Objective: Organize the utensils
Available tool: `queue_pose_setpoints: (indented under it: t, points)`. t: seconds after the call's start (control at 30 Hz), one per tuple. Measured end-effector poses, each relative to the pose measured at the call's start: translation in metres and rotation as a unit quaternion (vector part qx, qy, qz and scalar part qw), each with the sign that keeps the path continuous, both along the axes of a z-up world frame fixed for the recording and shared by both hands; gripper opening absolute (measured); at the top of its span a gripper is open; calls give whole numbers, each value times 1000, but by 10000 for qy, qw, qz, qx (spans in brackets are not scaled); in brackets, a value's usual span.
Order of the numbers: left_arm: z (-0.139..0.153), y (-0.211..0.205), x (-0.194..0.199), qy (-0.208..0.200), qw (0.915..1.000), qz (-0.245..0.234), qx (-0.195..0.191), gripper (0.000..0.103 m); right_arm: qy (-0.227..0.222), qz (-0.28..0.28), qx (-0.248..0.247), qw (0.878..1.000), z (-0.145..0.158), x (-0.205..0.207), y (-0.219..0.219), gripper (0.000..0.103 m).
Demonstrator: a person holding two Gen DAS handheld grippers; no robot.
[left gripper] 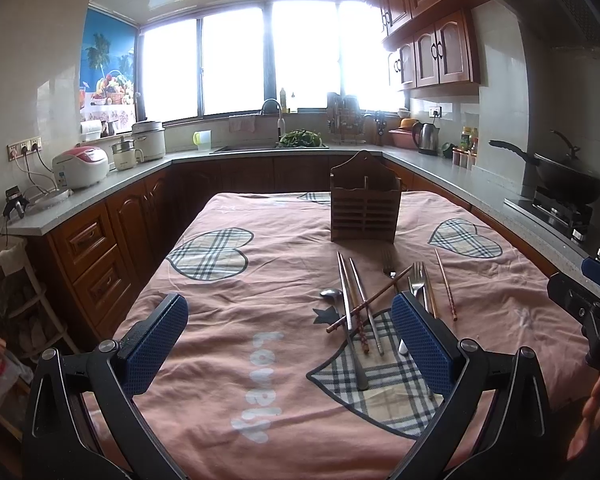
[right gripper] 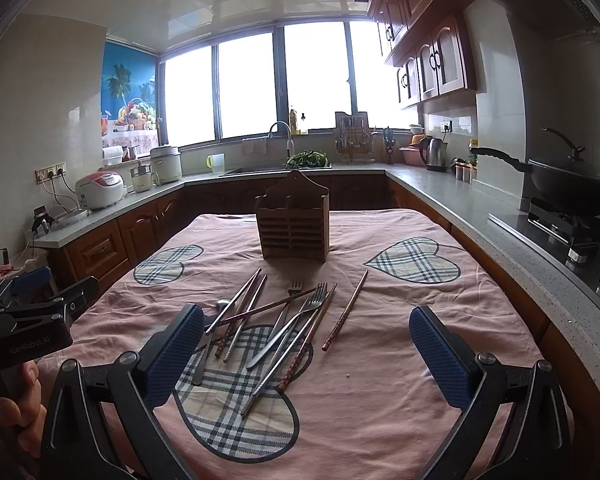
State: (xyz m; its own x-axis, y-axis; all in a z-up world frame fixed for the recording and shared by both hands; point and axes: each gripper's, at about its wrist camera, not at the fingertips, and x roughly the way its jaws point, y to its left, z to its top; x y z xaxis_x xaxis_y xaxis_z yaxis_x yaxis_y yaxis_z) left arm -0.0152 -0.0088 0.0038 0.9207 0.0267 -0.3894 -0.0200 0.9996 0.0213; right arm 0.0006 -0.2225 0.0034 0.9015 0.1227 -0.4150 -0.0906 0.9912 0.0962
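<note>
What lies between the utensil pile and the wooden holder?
Only bare pink cloth separates the pile from the holder; the right wrist view shows it best.

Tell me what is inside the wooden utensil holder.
Nothing sticks out above the wooden utensil holder; its slatted front hides the inside. The utensils lie in a loose pile on the tablecloth.
</note>
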Motion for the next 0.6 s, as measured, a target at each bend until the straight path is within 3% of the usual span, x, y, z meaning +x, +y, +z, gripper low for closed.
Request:
queue_pose_setpoints:
  t: [0.27, 0.6]
  points:
    - [-3, 0, 5, 68, 10000, -14, -7, 103, 41, 27, 13, 10000, -2, 2, 1, 103]
    - [-12, 9, 44, 509, 9986, -92, -99, 103, 336, 136, 173, 9992, -6, 29, -8, 103]
